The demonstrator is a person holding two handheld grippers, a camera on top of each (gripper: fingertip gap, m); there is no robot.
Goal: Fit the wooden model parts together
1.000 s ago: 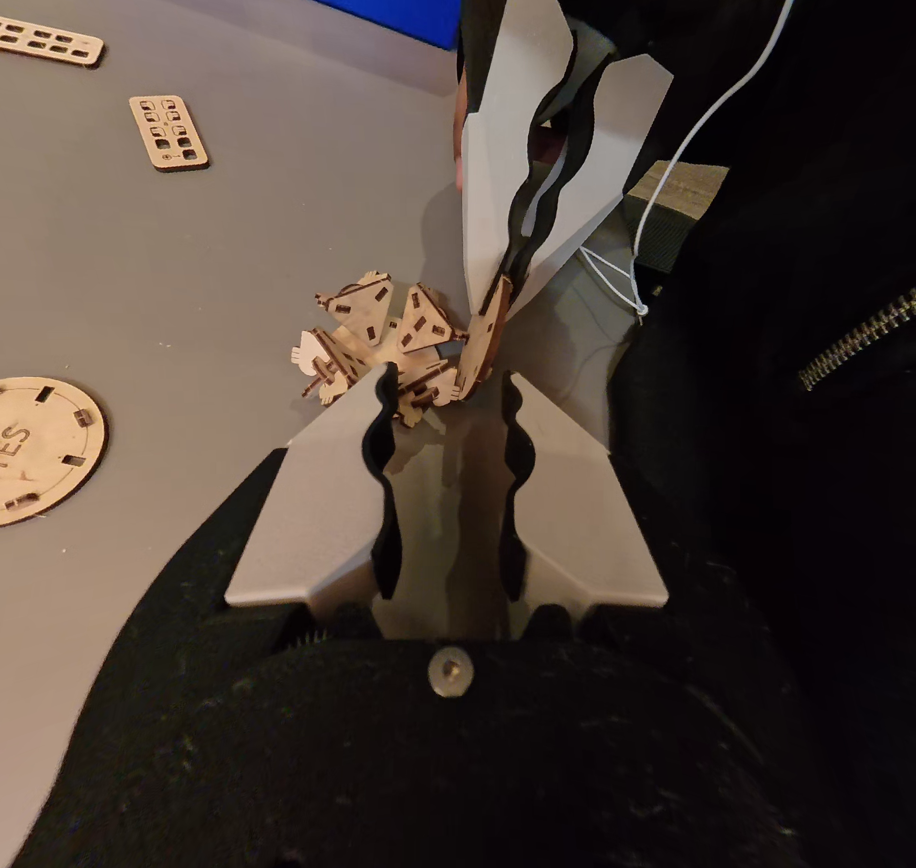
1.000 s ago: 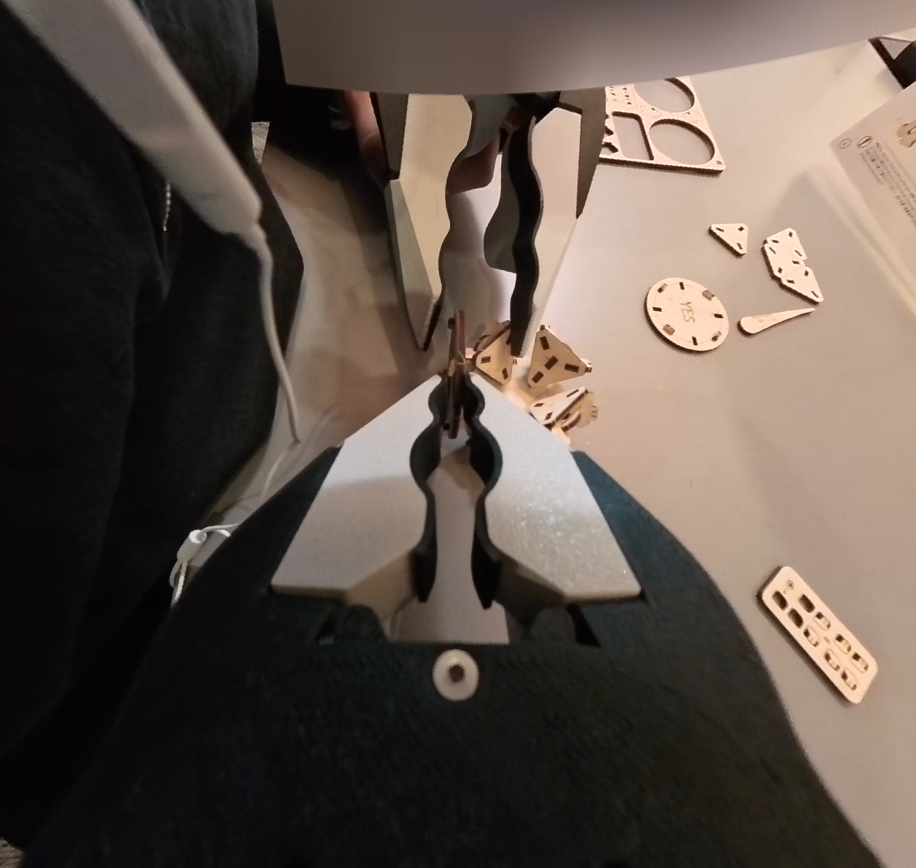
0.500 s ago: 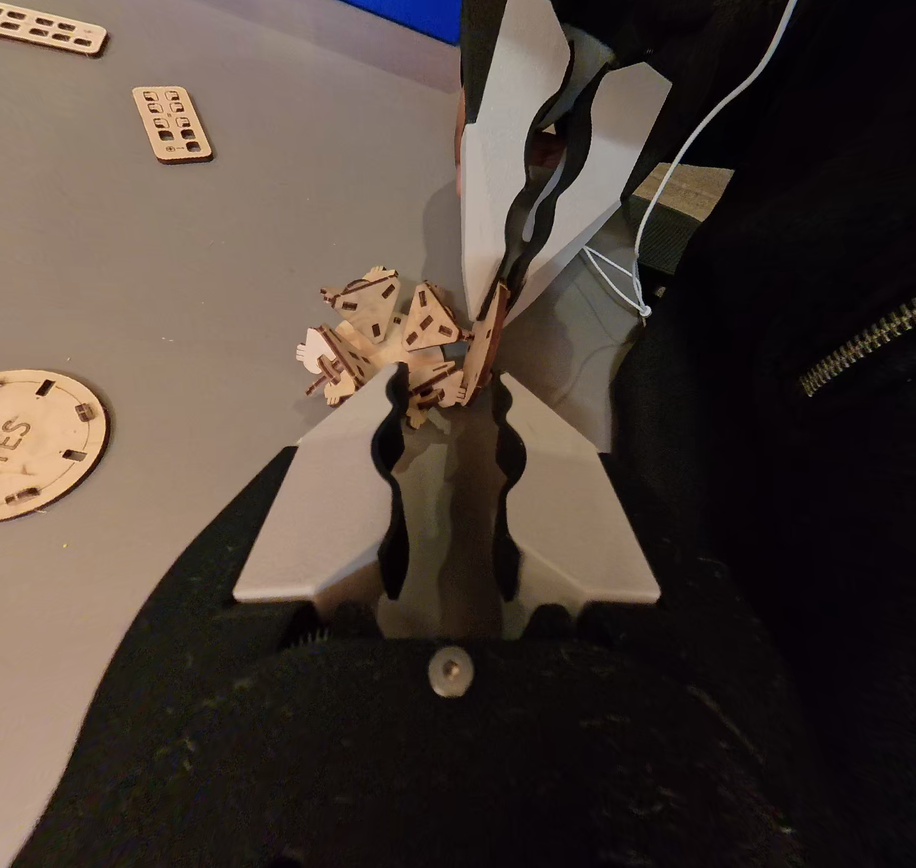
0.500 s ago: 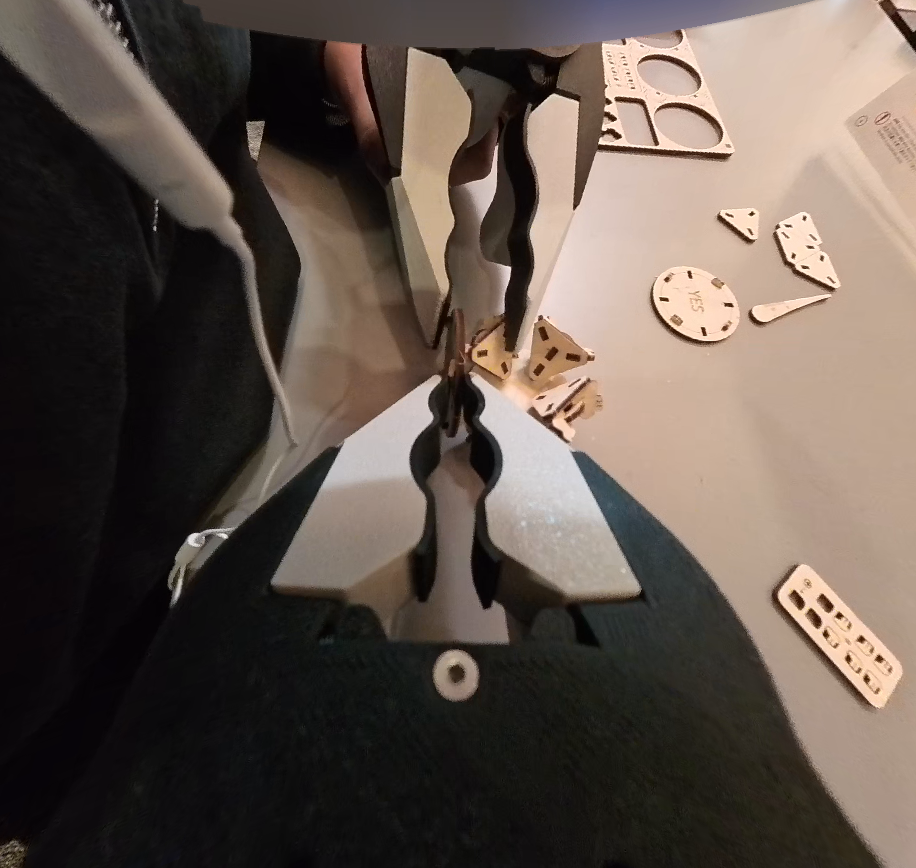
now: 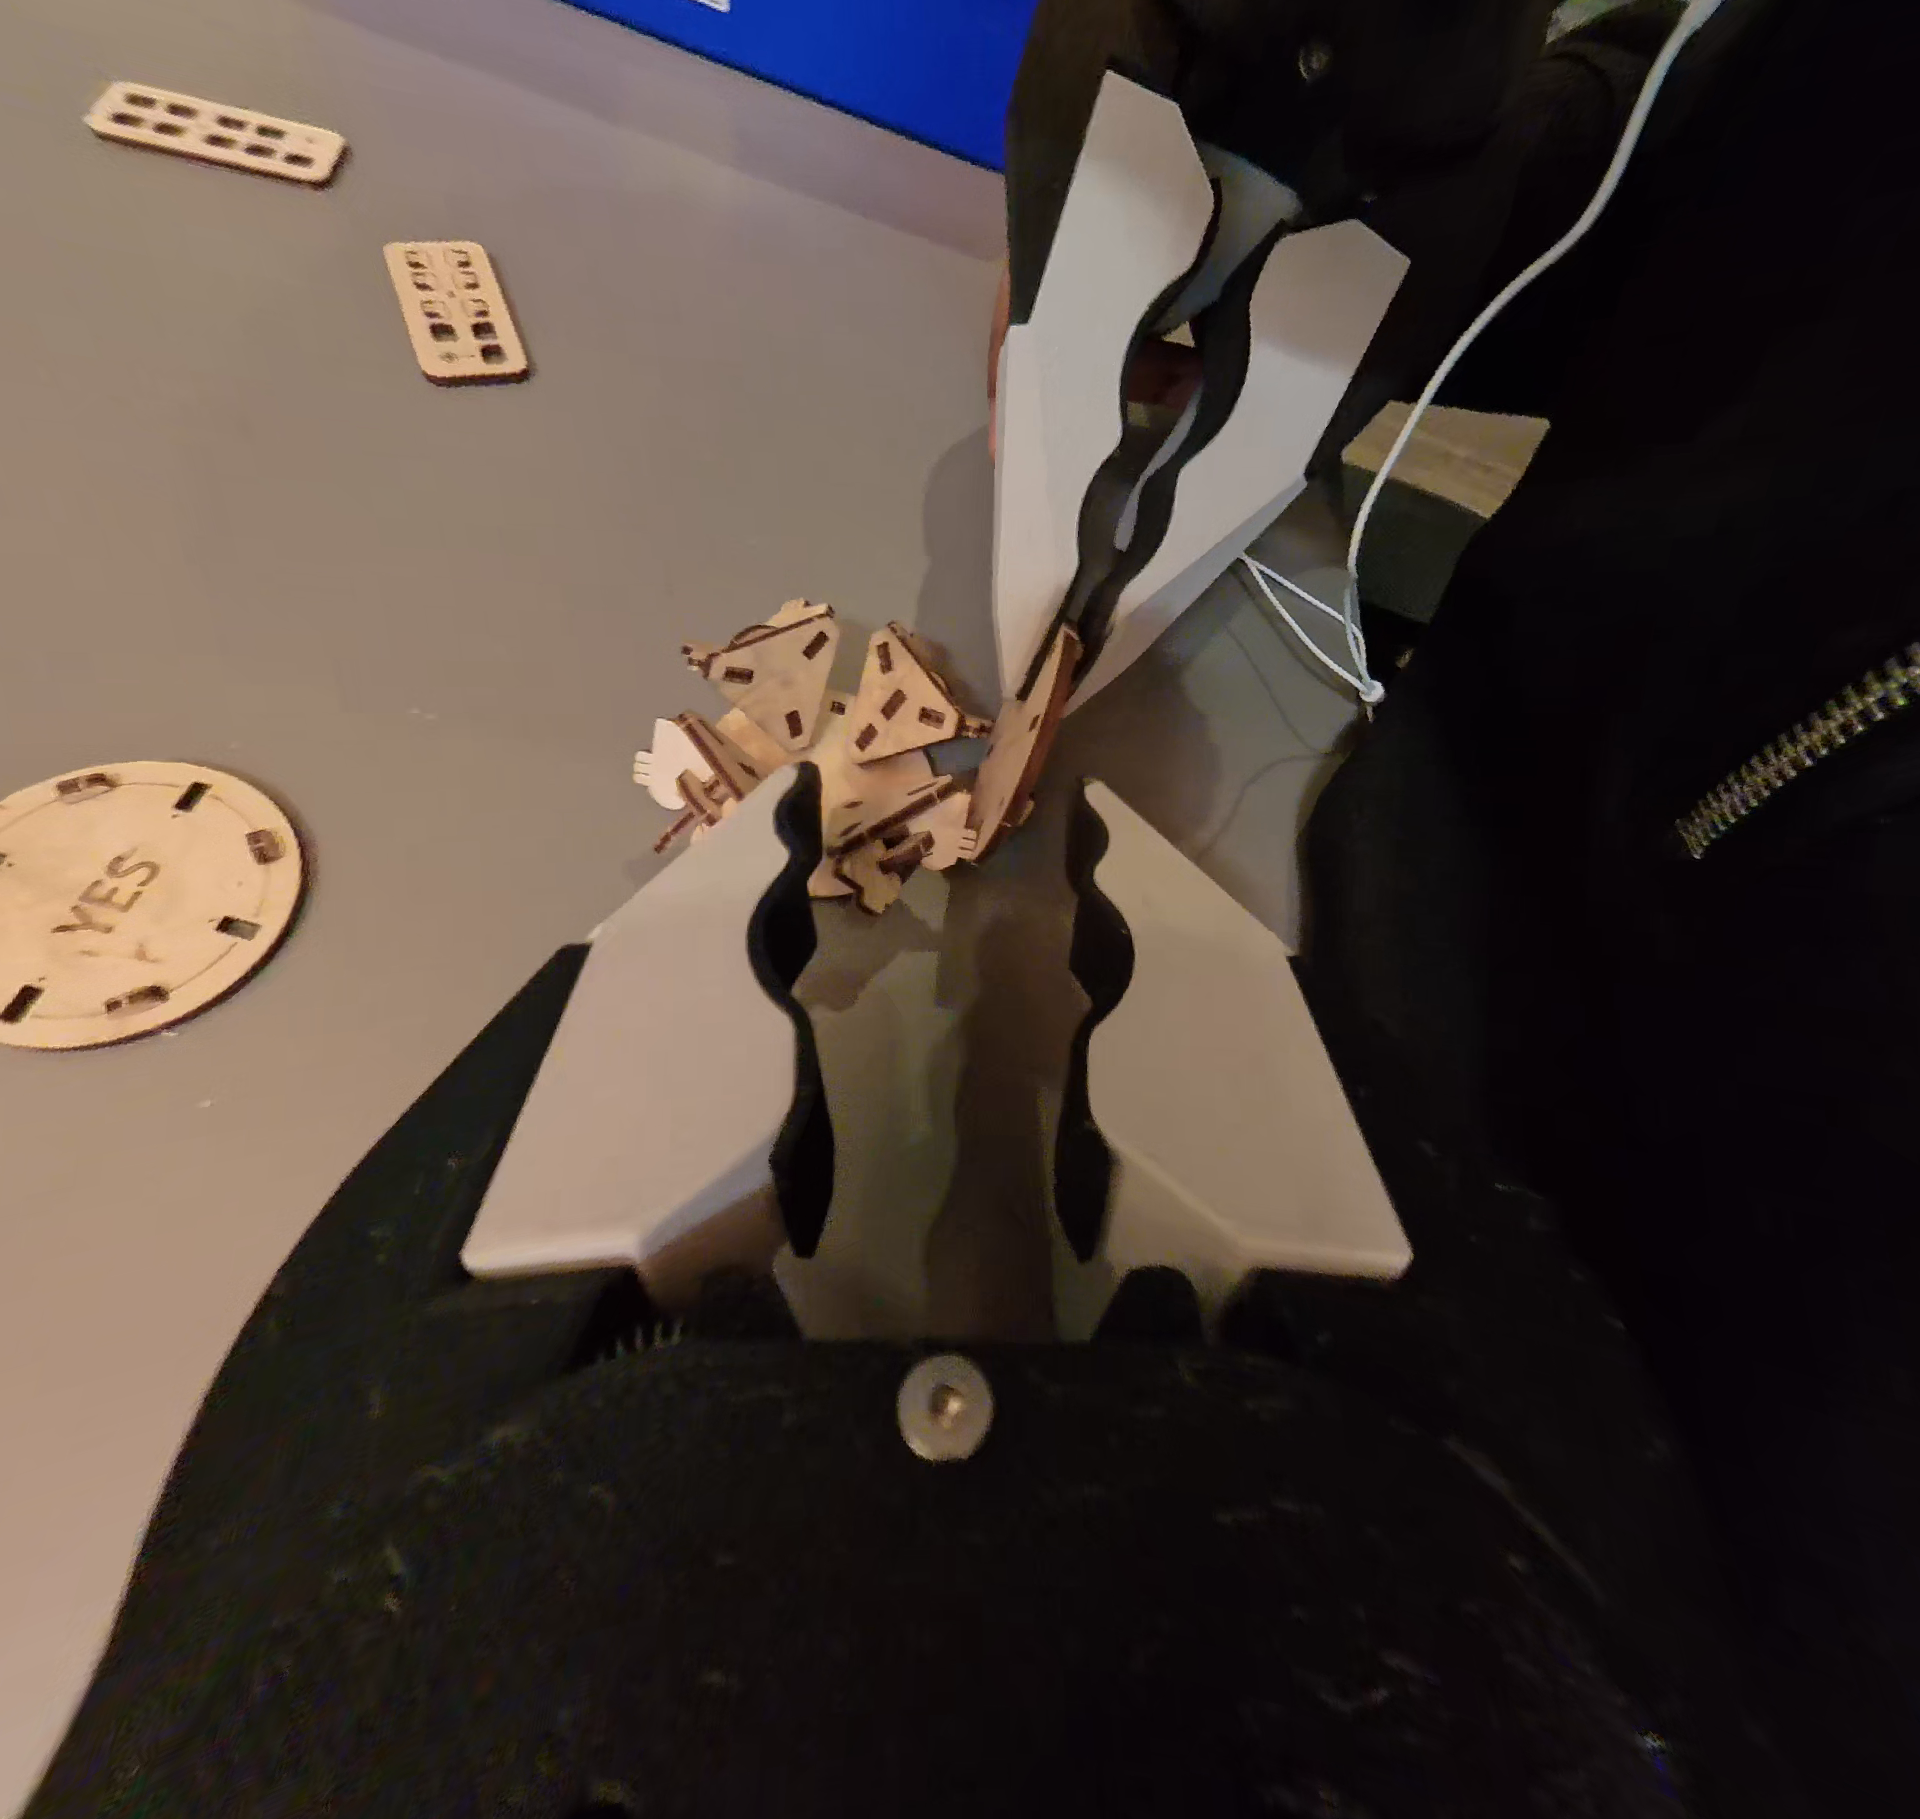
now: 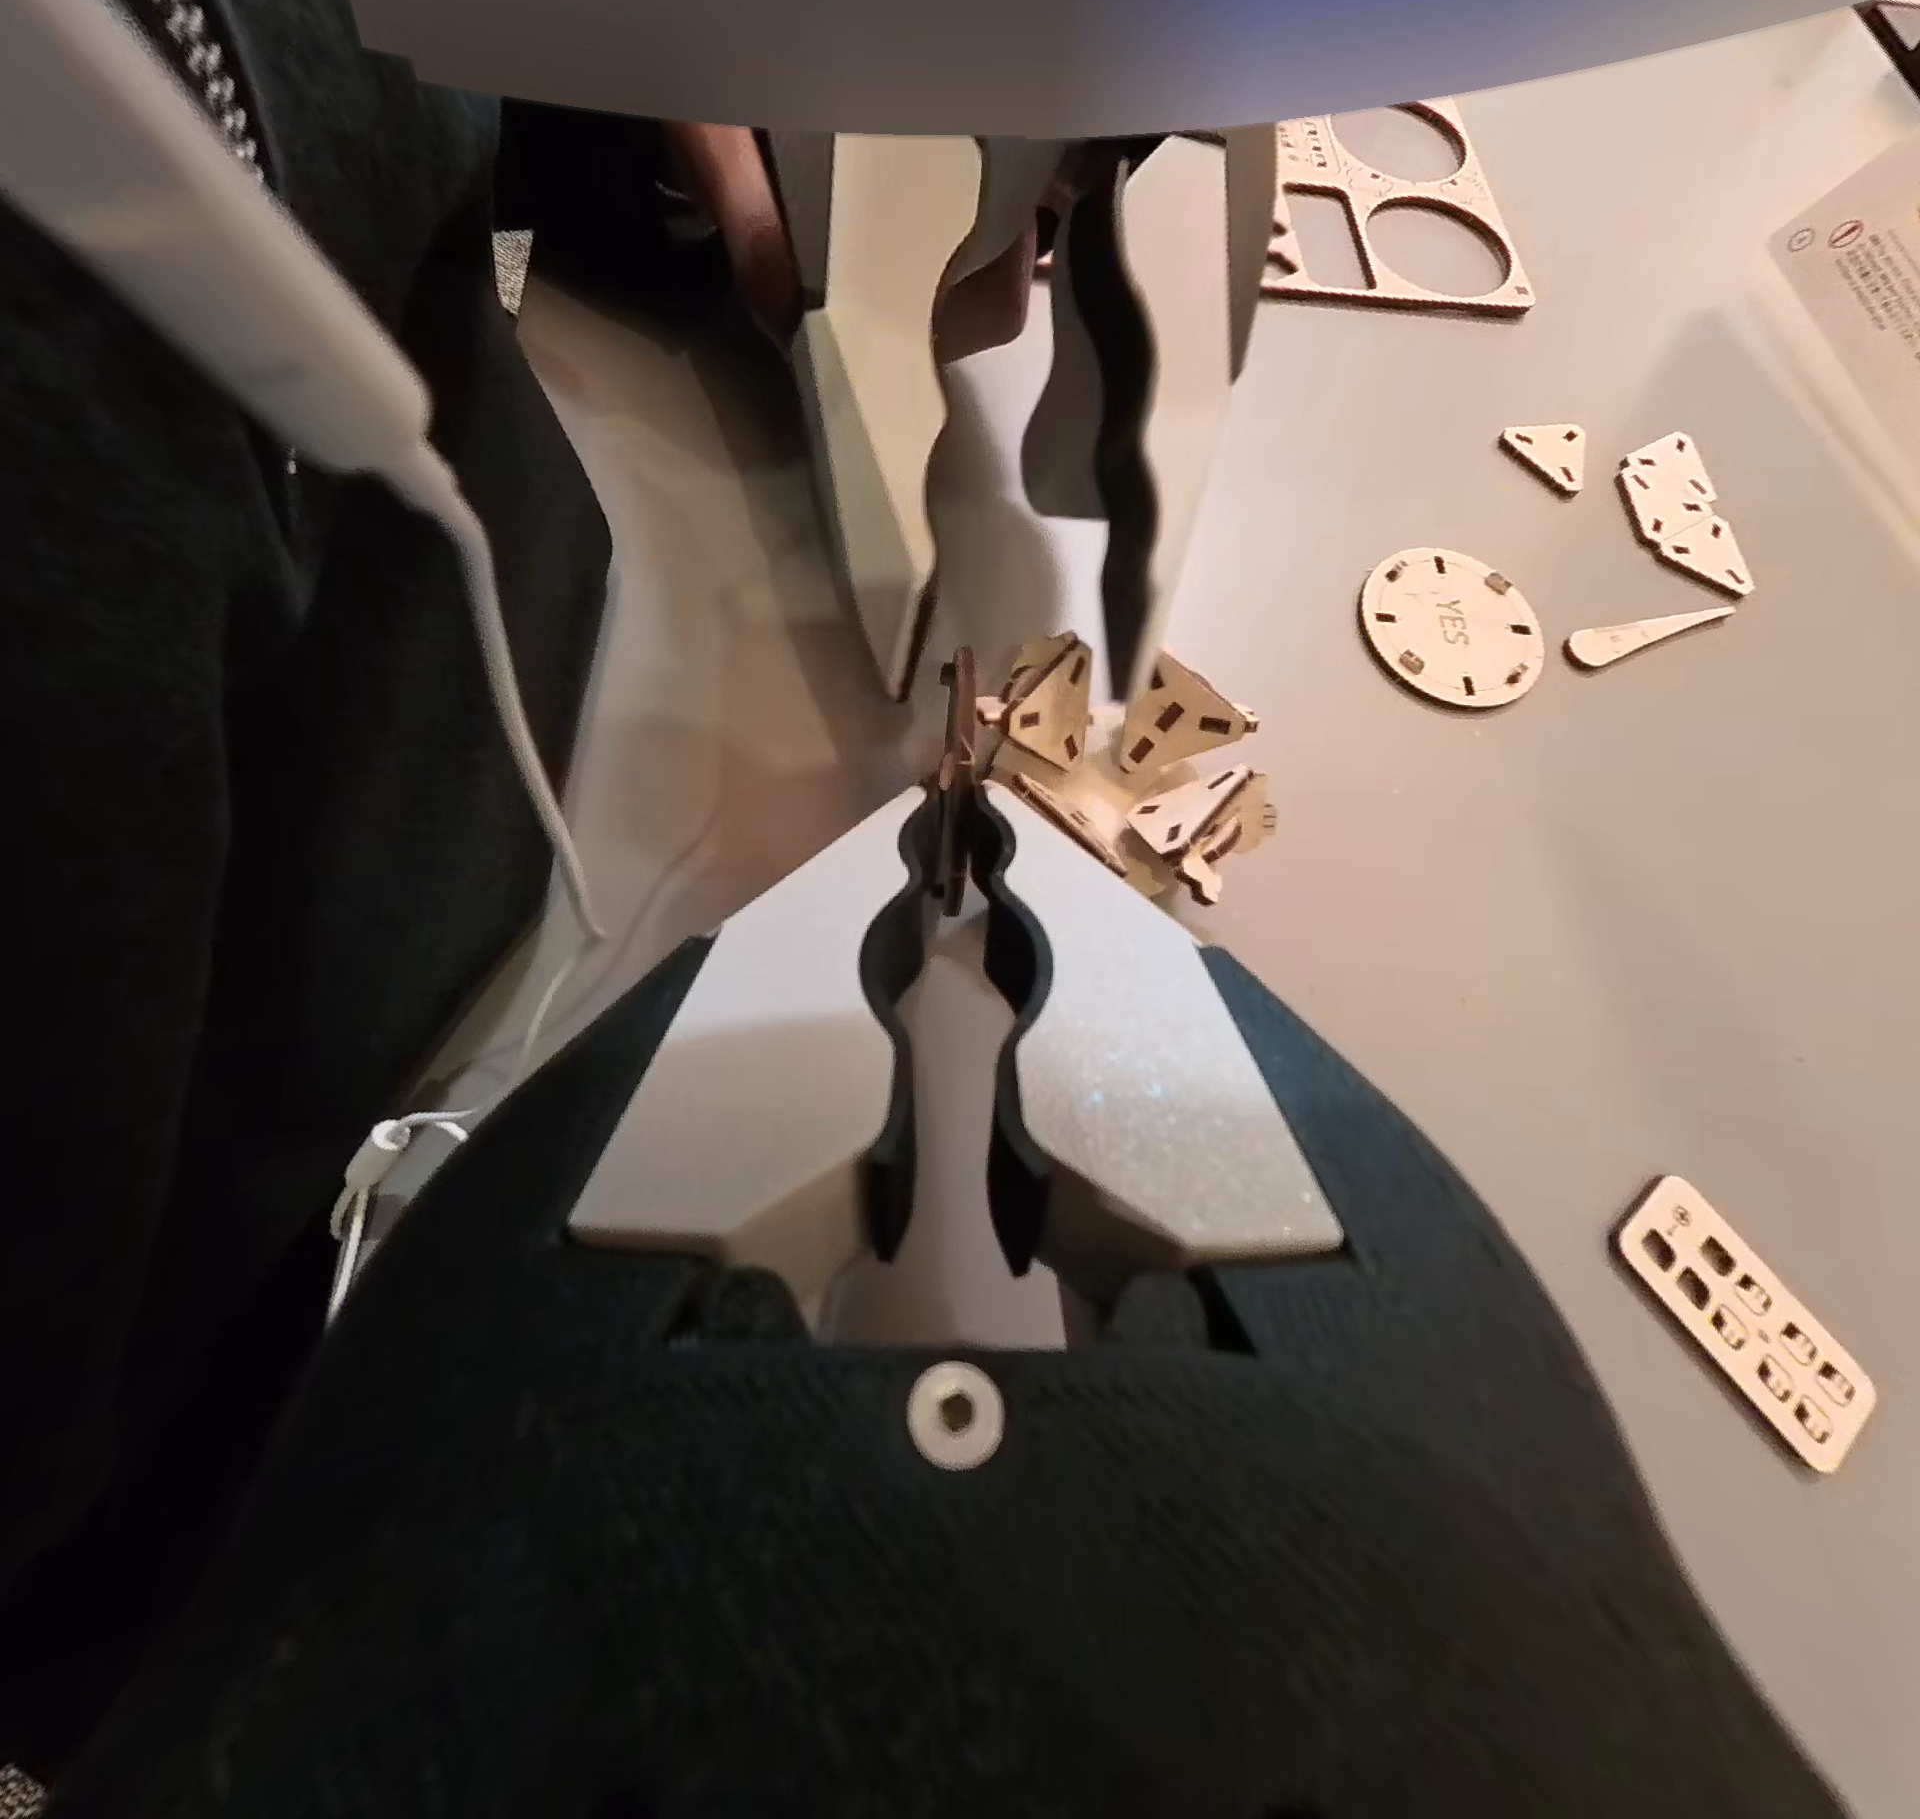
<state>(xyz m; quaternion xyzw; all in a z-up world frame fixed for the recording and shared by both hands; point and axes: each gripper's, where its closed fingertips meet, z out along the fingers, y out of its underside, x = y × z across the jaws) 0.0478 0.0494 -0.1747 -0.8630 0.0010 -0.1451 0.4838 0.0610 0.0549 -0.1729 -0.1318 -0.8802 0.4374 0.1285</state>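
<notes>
A small wooden assembly of slotted triangular pieces (image 5: 821, 720) lies on the grey table (image 5: 468, 543). It also shows in the right wrist view (image 6: 1132, 761). My right gripper (image 6: 951, 813) is shut on a flat brown wooden piece (image 6: 961, 720), held on edge against the assembly's side. In the left wrist view this gripper (image 5: 1070, 626) comes down from above with the piece (image 5: 1023, 741). My left gripper (image 5: 945, 793) is open. Its fingers stand on either side of the held piece and the near part of the assembly, seen from the right wrist view (image 6: 1013, 678).
A round wooden disc (image 5: 125, 896) and two slotted wooden strips (image 5: 457, 309) (image 5: 213, 133) lie to the left. A blue box (image 5: 862, 3) stands behind. In the right wrist view are a disc (image 6: 1449, 621), loose triangles (image 6: 1683, 512), a cut-out sheet (image 6: 1392, 211) and a strip (image 6: 1745, 1333). From the left gripper's tips to the disc (image 6: 1449, 621) is close to 12 centimetres. It is also in sight in the left wrist view (image 5: 125, 894).
My left jaws closed in around the held piece and assembly, then spread wide again. My right gripper keeps its hold on the flat piece in about the same place.
</notes>
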